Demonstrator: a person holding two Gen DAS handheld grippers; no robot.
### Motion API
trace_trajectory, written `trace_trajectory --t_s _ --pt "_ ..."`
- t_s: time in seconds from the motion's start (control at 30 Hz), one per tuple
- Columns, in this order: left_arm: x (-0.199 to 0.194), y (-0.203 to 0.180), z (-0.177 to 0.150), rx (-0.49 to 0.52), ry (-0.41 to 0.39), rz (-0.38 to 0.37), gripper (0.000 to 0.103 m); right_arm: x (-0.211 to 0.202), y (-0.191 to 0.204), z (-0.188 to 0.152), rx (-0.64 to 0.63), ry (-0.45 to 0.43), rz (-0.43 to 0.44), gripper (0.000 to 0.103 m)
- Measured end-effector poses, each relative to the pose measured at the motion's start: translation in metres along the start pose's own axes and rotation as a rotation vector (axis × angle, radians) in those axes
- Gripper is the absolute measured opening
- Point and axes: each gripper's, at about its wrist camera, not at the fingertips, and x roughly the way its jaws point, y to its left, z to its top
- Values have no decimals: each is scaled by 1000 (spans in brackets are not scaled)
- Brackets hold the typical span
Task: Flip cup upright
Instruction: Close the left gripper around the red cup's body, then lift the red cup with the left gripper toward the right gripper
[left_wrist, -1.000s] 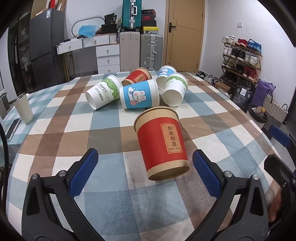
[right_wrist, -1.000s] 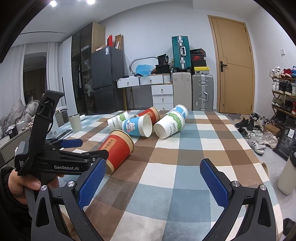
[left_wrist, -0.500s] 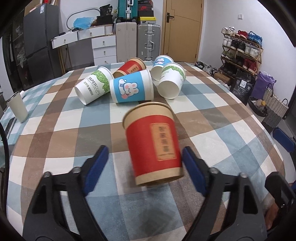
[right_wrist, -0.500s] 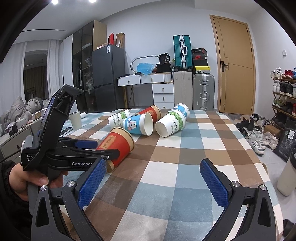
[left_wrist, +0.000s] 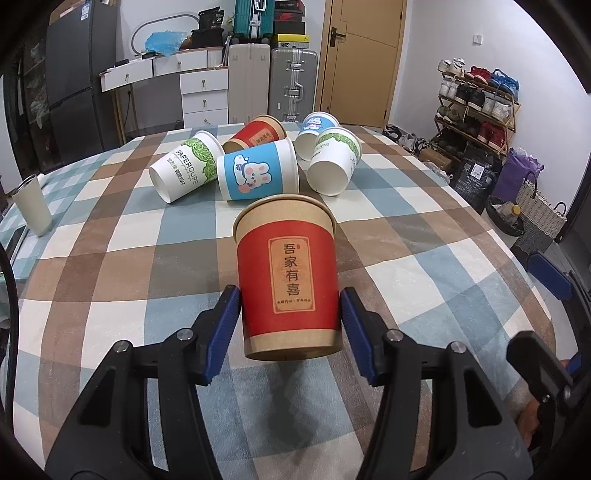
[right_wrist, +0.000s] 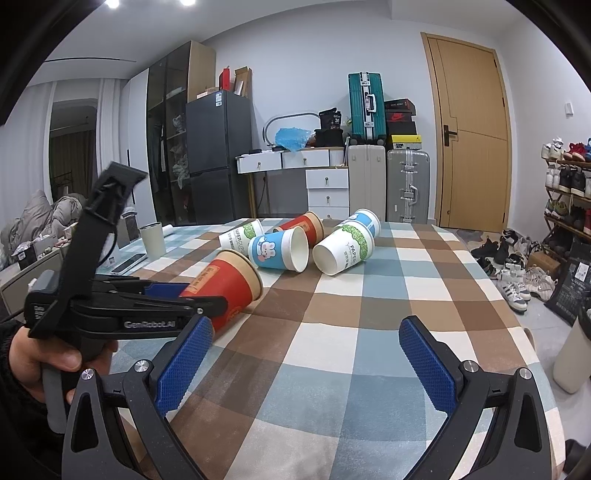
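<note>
A red paper cup (left_wrist: 288, 277) with a brown rim lies on its side on the checked tablecloth (left_wrist: 110, 266), its mouth facing away from me. My left gripper (left_wrist: 290, 317) is shut on this cup, with a blue pad (left_wrist: 221, 328) pressed against each flank near its base. The cup also shows in the right wrist view (right_wrist: 229, 284), with the left gripper (right_wrist: 192, 295) around it. My right gripper (right_wrist: 306, 354) is open and empty above the table, to the right of the cup.
Several other paper cups lie tipped in a cluster behind: a blue rabbit cup (left_wrist: 258, 171), a white green-leaf cup (left_wrist: 186, 166), another red cup (left_wrist: 256, 134), and a white cup (left_wrist: 334, 166). A white tumbler (left_wrist: 31, 208) stands upright at the left edge.
My left gripper has moved forward around the red cup and closed its pads onto its sides. The right gripper has stayed open and still.
</note>
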Motion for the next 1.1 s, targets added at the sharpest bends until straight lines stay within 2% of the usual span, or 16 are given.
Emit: trace_trajectory --t_s 0.73,1.1 --pt "-87 26 -21 -39 -125 -13 53 -6 15 0 -21 -11 24 103" --pt "-110 20 -51 -57 -102 -68 53 -6 23 -3 -26 3 39 103"
